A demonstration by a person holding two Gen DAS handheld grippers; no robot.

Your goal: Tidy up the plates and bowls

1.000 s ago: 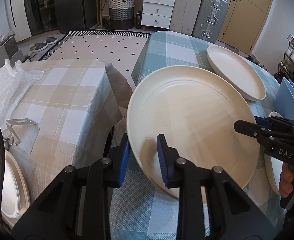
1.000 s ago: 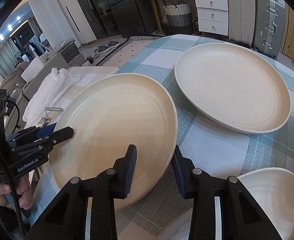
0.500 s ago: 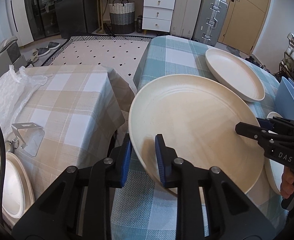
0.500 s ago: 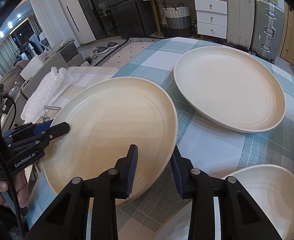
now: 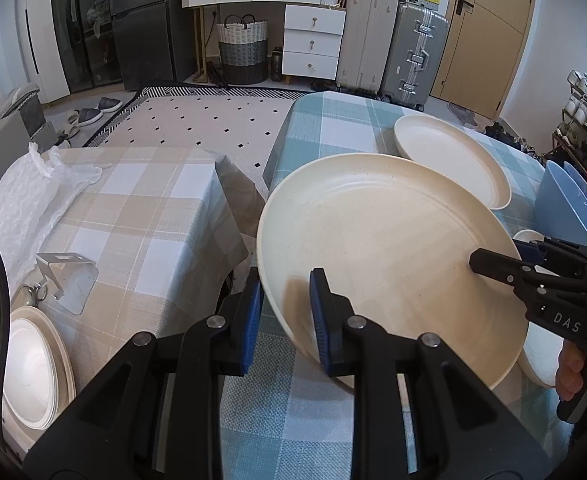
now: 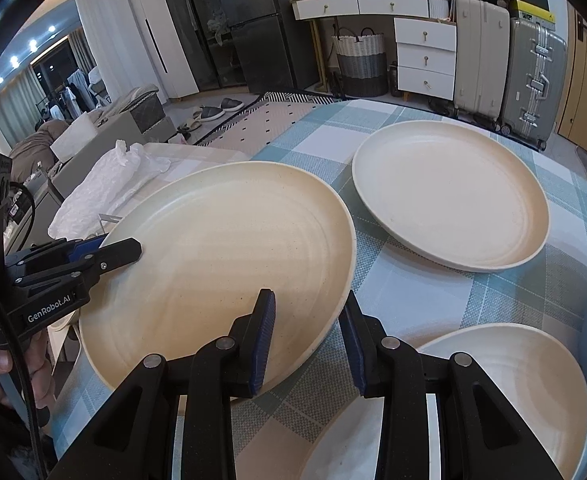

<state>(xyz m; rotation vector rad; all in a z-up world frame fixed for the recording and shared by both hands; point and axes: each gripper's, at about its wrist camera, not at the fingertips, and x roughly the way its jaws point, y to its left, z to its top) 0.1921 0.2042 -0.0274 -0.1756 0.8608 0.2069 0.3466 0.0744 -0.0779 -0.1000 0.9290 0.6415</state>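
I have the large cream plate (image 5: 389, 248) clamped at opposite rims, my left gripper (image 5: 283, 312) and right gripper (image 6: 307, 338) both with fingers narrowed onto its edge. It sits tilted at frame centre, above the teal-checked surface (image 6: 421, 292). A second plate (image 6: 449, 196) lies flat at upper right.

Count: 2 large cream plates – one held (image 5: 393, 240) off the teal checked table (image 5: 325, 136), one flat (image 5: 449, 156) near its far edge. 2 blue bowls (image 5: 565, 208) nested at right edge. 1 stack of cream dishes (image 5: 33, 364) on beige table's (image 5: 133, 216) near-left corner. 2 suitcases (image 5: 389, 40).
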